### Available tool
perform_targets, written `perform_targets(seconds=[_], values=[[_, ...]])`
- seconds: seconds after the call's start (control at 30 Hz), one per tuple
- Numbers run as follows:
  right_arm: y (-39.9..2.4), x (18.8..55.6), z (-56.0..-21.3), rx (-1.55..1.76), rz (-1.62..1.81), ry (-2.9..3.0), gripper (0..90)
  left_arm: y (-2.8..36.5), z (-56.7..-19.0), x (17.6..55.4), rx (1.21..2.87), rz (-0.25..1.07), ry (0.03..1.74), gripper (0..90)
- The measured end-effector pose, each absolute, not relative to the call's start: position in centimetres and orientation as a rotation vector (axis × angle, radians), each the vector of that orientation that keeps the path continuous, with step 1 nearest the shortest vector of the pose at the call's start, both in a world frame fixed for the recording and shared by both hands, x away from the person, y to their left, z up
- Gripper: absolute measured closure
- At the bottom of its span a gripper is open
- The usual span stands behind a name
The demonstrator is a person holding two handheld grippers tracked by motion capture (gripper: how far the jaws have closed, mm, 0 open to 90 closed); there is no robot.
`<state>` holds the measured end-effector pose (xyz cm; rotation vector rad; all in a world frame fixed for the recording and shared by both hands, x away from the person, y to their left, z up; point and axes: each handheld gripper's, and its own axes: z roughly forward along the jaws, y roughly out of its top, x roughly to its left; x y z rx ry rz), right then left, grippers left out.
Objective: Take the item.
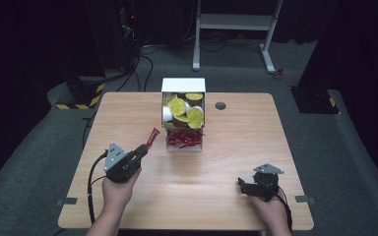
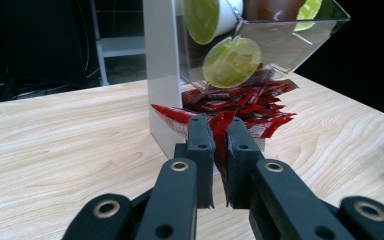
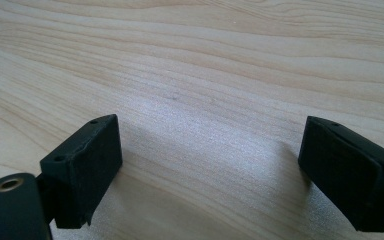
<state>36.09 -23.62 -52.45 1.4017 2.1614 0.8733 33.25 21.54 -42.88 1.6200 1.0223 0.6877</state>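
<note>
One red sachet (image 2: 220, 127) clamped in left gripper (image 1: 150, 140), lifted beside dispenser (image 1: 183, 84) tray; right gripper (image 3: 207, 170) idle, jaws wide apart over table (image 1: 226, 167); withdrawal step, next needs a set-down spot

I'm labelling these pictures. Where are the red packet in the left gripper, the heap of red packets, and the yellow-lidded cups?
red packet (image 2: 221, 125), left gripper view, strip above the jaws.
heap of red packets (image 2: 250, 102), left gripper view, middle of the heap.
yellow-lidded cups (image 1: 178, 106), high view, one lid.
</note>
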Motion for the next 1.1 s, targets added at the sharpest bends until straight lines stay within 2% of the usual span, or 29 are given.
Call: perform_targets(seconds=[0.67,1.1], values=[[-23.6,36.1,-52.4,1.407,0.873,2.159,10.0,23.5,-43.7,33.9,1.61,0.715,1.083,84.2],[-23.6,36.1,-52.4,1.408,0.872,2.158,10.0,24.2,-44.1,35.6,1.629,0.731,1.117,84.2]])
